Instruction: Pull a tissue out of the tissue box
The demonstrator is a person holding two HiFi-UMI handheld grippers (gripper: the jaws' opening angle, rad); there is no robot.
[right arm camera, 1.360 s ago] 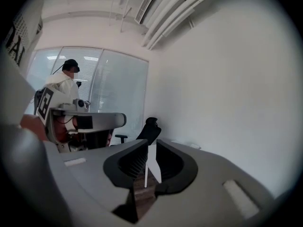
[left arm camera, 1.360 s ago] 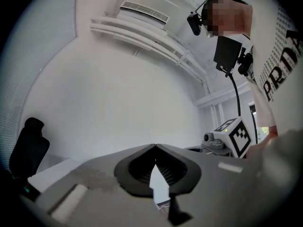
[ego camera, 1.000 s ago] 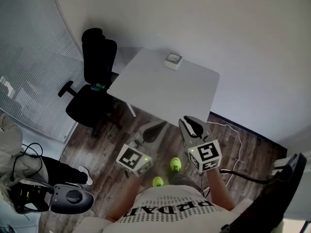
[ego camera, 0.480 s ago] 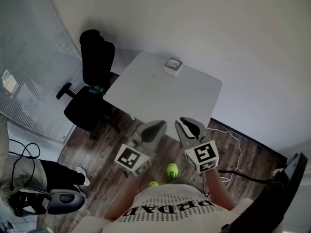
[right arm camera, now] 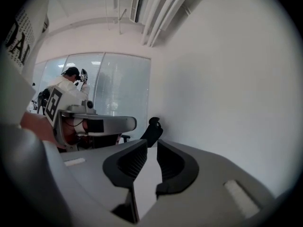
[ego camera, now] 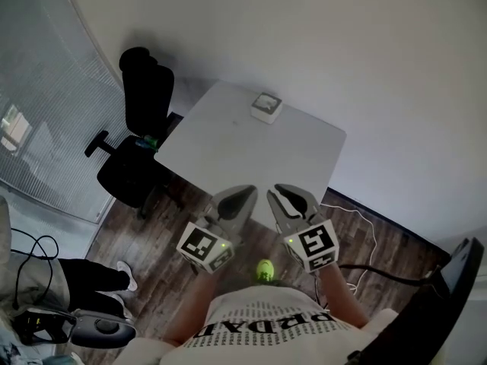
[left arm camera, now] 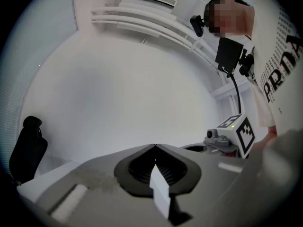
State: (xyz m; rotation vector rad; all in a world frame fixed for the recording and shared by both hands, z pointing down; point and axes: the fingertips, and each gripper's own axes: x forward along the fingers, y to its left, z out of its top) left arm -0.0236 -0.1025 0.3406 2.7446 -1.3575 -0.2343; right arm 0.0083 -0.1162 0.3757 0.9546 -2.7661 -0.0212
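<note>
The tissue box [ego camera: 266,107], small and white with a grey top, stands near the far edge of a white table [ego camera: 243,154] in the head view. Both grippers hover side by side over the wooden floor, just short of the table's near edge, far from the box. My left gripper [ego camera: 237,200] [left arm camera: 155,146] has its jaw tips touching, with nothing between them. My right gripper [ego camera: 291,198] [right arm camera: 151,145] is open, a narrow gap between its pads and nothing in it. Neither gripper view shows the box.
A black office chair [ego camera: 141,143] stands at the table's left side, in front of a glass wall with blinds. A cable [ego camera: 365,219] lies on the floor to the right. Another person's legs [ego camera: 91,272] and a grey device [ego camera: 99,329] are at lower left.
Both grippers have moved forward, closer to the table's near edge. The table and the box now sit nearer in the head view. The jaws look as they did.
</note>
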